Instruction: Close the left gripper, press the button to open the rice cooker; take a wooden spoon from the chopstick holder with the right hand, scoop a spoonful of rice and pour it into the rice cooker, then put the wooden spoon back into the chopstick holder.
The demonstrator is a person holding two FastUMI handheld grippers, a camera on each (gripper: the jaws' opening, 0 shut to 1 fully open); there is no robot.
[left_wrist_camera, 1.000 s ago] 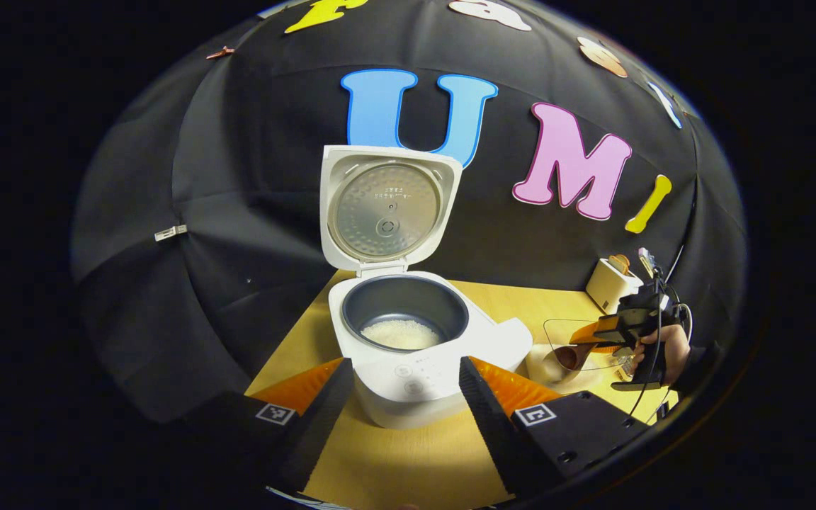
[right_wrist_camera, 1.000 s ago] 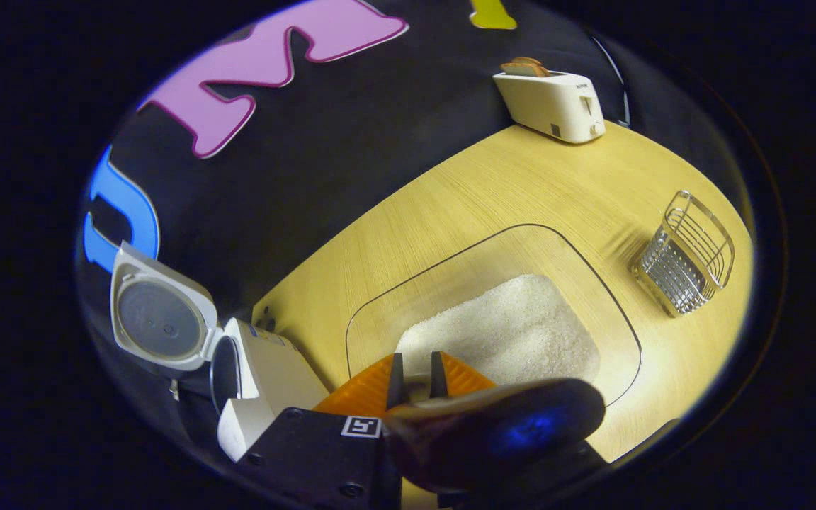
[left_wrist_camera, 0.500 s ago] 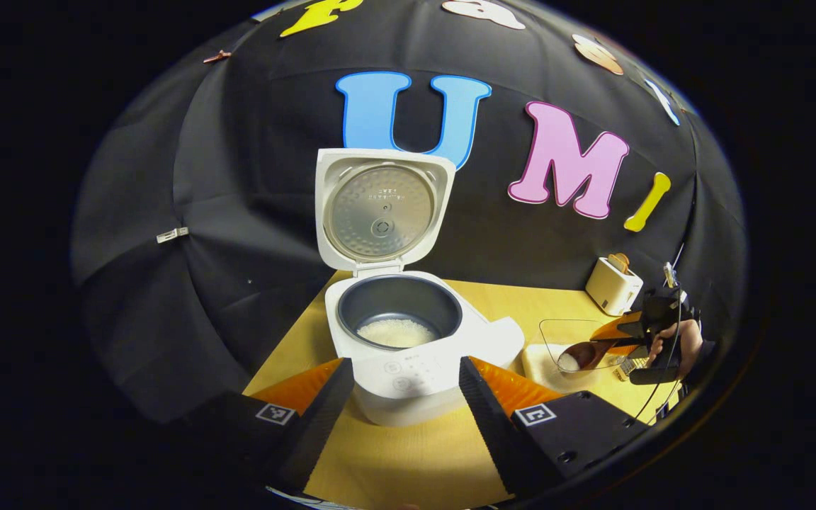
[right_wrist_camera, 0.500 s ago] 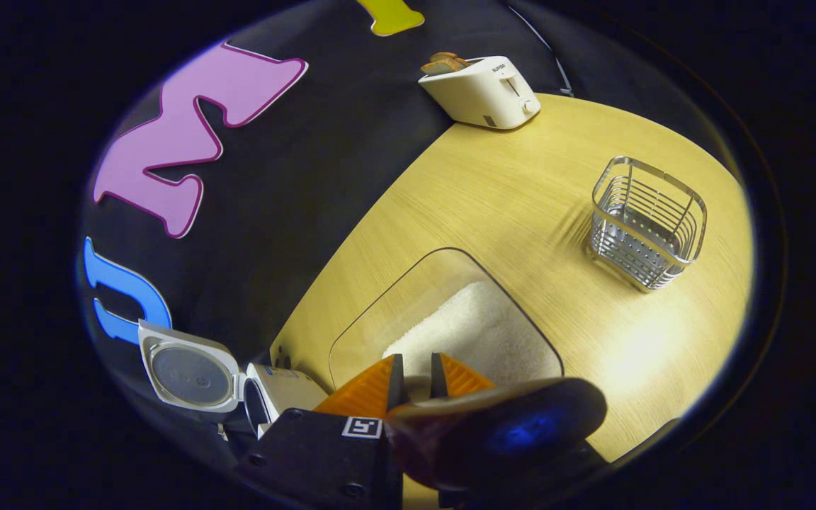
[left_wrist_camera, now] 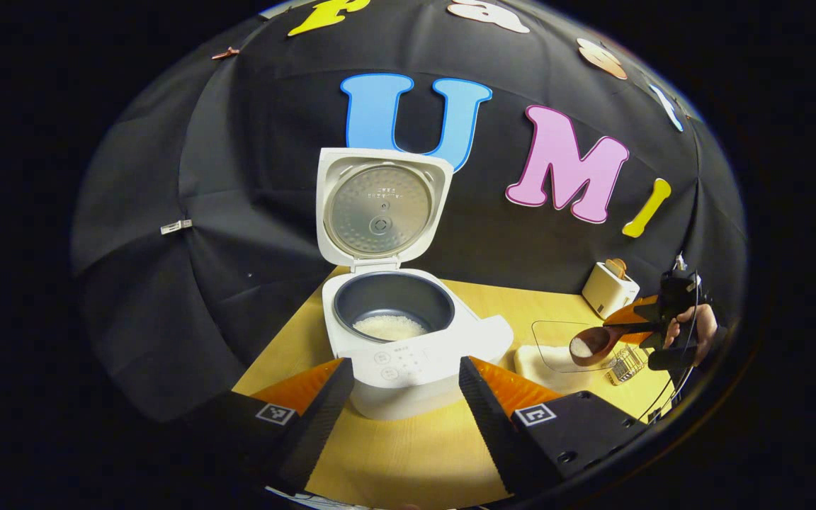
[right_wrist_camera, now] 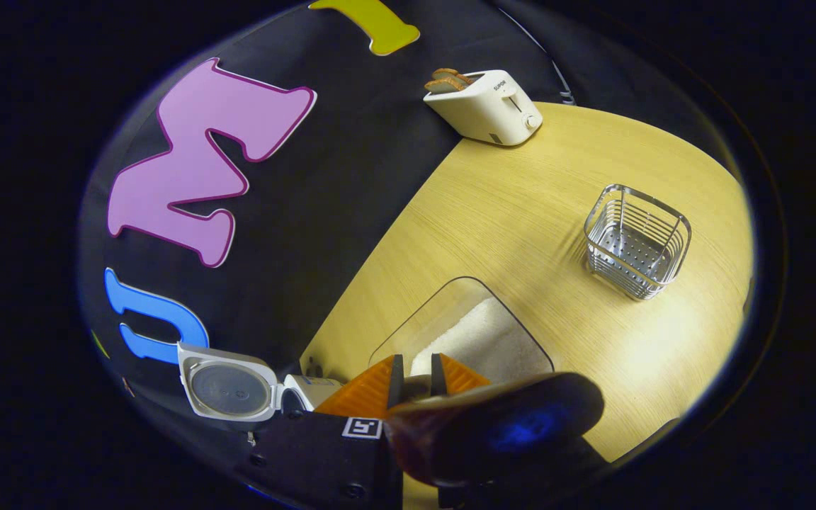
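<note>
Black cloth backs a pale wooden desk (left_wrist_camera: 408,460) that carries everything. In the left gripper view, the rice cooker (left_wrist_camera: 408,340) sits at centre frame, its lid (left_wrist_camera: 378,209) standing upright and a little rice already in the dark inner pot (left_wrist_camera: 384,312). The left gripper (left_wrist_camera: 399,397) hovers low in front of it, fingers spread apart on either side of the control panel and touching nothing. Right of the cooker lies the clear rice container (left_wrist_camera: 557,343). Above it, at the frame's right edge, the right gripper (left_wrist_camera: 645,322) clamps the wooden spoon (left_wrist_camera: 592,345) by its handle; the bowl points toward the cooker and carries a small heap of rice.

In the right gripper view, the cooker shows at lower left, the spoon's handle end looms blurred at the bottom, the toaster (right_wrist_camera: 486,106) stands at the top, and the wire chopstick holder (right_wrist_camera: 636,241) sits at right.

The cooker lies to the spoon's left, along the spoon's long axis, so the carry probably runs straight leftward, with the bowl kept level.
</note>
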